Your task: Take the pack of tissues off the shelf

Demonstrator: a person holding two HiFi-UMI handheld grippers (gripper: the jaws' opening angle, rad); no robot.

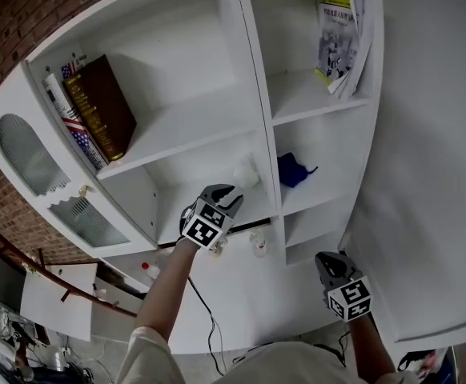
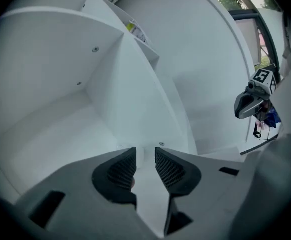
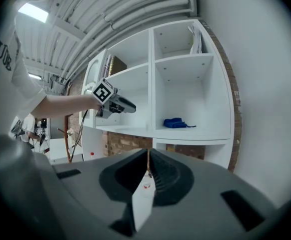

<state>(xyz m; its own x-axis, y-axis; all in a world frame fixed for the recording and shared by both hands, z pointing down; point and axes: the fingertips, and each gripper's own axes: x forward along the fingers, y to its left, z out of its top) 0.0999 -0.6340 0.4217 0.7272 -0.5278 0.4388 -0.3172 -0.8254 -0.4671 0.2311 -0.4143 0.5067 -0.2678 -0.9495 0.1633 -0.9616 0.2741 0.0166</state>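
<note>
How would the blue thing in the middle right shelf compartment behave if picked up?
The blue thing lies in a low, crumpled heap with a thin strand trailing sideways, so it is probably soft and would droop when lifted. Slumped flat on the shelf, it seems unlikely to roll or tip, and is likely light.

White tissue pack on shelf
</note>
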